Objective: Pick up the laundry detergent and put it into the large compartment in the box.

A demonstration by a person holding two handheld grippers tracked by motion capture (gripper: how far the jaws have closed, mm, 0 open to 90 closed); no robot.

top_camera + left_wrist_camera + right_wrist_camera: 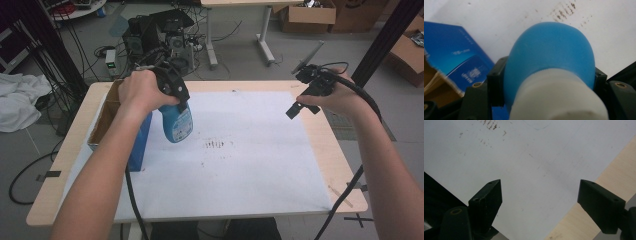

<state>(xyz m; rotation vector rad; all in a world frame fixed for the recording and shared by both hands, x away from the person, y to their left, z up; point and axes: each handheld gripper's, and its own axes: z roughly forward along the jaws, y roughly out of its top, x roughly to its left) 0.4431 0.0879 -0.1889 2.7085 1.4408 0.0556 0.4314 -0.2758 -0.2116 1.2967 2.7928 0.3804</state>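
**Bottle held high by its neck, beside the box**

The bottle (177, 122) hangs in the air over the left part of the white sheet (250, 165), gripped by the left gripper (176, 90) with its jaws closed on the neck, just under the white cap (559, 100). In the left gripper view the blue body bulges out beyond the jaws, so the hold sits on a narrow part with most of the bottle's weight below it.

The main risk, as I judge it, is the bottle swinging or slipping in that neck grip if the hand tips or moves sharply; it could then drop onto the sheet or knock the box (122, 132). The box stands just beside the bottle at the bench's left edge, open at the top, and its near wall is the closest thing to hit on any leftward move.

The right gripper (301, 105) is held above the sheet's right side with its jaws wide apart and nothing between them. It is well apart from the bottle.

Open room is good: the middle and right of the sheet are bare but for a patch of dark specks (216, 145). The bench (345, 165) shows a bare strip along the right edge.
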